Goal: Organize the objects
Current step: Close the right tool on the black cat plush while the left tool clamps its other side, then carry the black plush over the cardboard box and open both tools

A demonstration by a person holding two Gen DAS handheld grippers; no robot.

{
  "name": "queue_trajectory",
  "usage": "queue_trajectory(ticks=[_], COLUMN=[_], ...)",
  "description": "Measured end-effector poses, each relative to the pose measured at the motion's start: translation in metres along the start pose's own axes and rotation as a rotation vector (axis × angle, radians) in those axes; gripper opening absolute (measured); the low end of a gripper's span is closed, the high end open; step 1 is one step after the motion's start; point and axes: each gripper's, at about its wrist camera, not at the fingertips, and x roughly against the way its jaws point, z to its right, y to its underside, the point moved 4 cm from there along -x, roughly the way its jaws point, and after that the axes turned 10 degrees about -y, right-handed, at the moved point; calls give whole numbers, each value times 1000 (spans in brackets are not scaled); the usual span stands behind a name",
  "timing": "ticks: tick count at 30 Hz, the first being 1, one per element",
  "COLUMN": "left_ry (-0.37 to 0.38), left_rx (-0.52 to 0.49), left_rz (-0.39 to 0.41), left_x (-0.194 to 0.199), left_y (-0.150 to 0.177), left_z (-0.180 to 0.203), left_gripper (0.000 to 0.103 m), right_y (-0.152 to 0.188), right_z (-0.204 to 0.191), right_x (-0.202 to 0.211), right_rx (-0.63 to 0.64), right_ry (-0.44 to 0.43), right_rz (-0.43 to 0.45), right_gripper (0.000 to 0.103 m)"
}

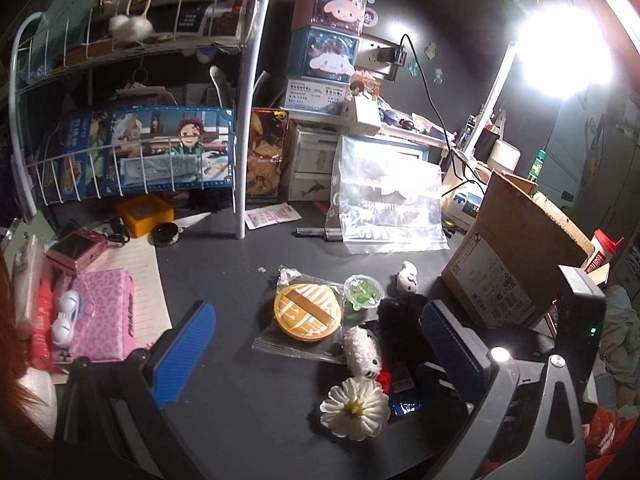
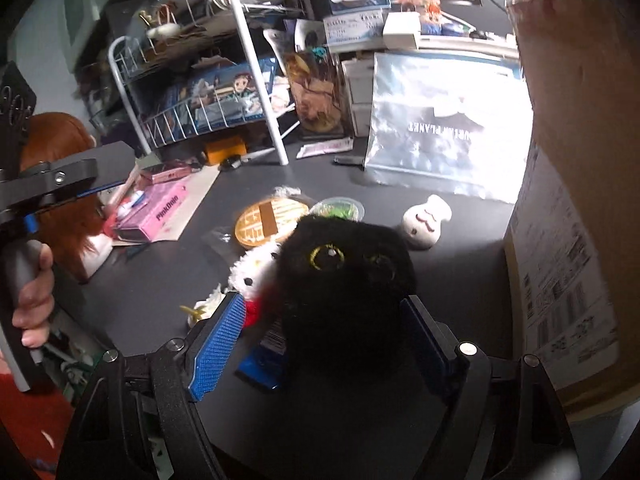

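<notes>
Right gripper point(image 2: 320, 340) straddles the black plush point(image 2: 344, 280) — contact unclear — while left gripper point(image 1: 316, 344) gapes wide, empty.

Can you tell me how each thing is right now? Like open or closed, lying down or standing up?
left gripper: open, holding nothing.
right gripper: open around the black plush, pads not clearly touching.
black plush: upright, facing the camera.
cardboard box: flaps open.
round orange item: lying flat in clear wrap.
desk lamp: on.
white flower: lying flat.
</notes>
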Motion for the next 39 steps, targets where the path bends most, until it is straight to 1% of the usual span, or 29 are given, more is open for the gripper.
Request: queue_trajectory(ticks=[2, 5, 11, 12, 14, 15, 16, 18, 22, 23, 25, 28, 30, 32, 33, 35, 39], left_ry=[1, 5, 19, 26, 60, 87, 115, 168, 211, 221, 240, 239, 238, 254, 261, 267, 265], left_rx=[-1, -1, -12, -16, -23, -23, -21, -20, -55, -70, -94, -129, -142, -143, -146, -170, -237], left_rz=[-10, -20, -37, -42, -62, -79, -95, -122, -127, -121, -110, -89, -70, -47, -34, -11, 30], left_x=[-3, -6, -10, -11, -13, -15, -16, -17, -11, -8, 1, 16, 26, 38, 43, 53, 65], left_y=[1, 2, 4, 5, 6, 7, 8, 9, 4, 2, -4, -16, -25, -37, -43, -56, -82], left_z=[1, 2, 4, 5, 8, 11, 13, 19, 32, 36, 42, 49, 52, 56, 59, 69, 99], left_gripper=[102, 102, 102, 102, 102, 102, 102, 102, 101, 100, 94, 88, 80, 76, 72, 67, 62], right_y=[2, 1, 1, 1, 1, 1, 0, -2, -11, -15, -24, -43, -55, -64, -69, -80, -99], right_z=[0, 1, 14, 15, 14, 13, 12, 7, -11, -18, -31, -55, -68, -79, -82, -84, -70], right_x=[-5, -14, -28, -29, -29, -28, -27, -23, -5, 0, 8, 25, 37, 49, 54, 66, 93], right_rx=[7, 44, 6, 5, 10, 15, 24, 47, 110, 126, 152, 220, 262, 298, 311, 328, 321], right_ry=[11, 77, 84, 81, 78, 79, 87, 88, 66, 51, -7, -98, -135, -157, -162, -167, -152], right_rz=[-4, -11, -20, -19, -15, -13, -9, 10, 73, 89, 105, 128, 146, 156, 160, 167, 178], right_gripper=[78, 81, 82, 81, 63, 63, 60, 58, 58, 58, 58, 58, 58, 57, 57, 58, 57])
